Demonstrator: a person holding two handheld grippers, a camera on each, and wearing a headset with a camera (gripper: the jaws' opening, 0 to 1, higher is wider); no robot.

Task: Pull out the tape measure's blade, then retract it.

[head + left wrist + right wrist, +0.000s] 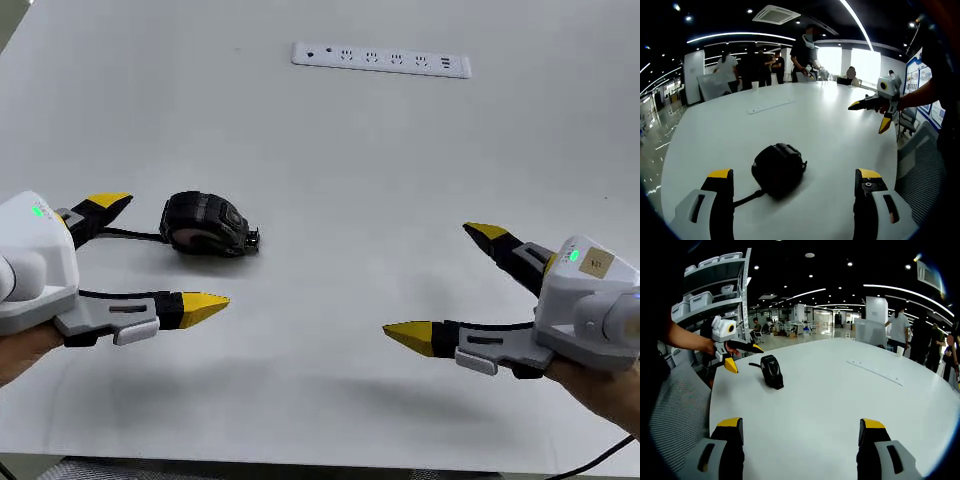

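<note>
Head view with both gripper views, workbench scene. A large white, smooth tabletop (330,150) carries everything; in the gripper views it is round-ended and stands in an open office hall (815,305) with strip lights on a dark ceiling, where several people (727,67) stand beyond the far edge.

The left gripper (175,249), white-bodied with grey and black jaws ending in yellow tips, hovers low at the left side of the table, held in a hand. Its jaws stand wide apart and grip nothing. The right gripper (427,279), of the same build, hovers at the right side, also spread wide and empty, well apart from the left one.

A long white power strip (380,59) with a row of sockets lies flat near the far edge.

The black, rounded, rubber-cased tape measure (205,224) lies on the table just ahead of the left gripper. In the left gripper view it sits centred between the two jaws (778,169), a little beyond their tips and touched by neither. The hooked blade tip (255,238) rests at the mouth of the case, pointing towards the right gripper.

A thin black wrist strap (130,235) runs from the case towards the left gripper's farther jaw; whether it touches that jaw cannot be told.
</note>
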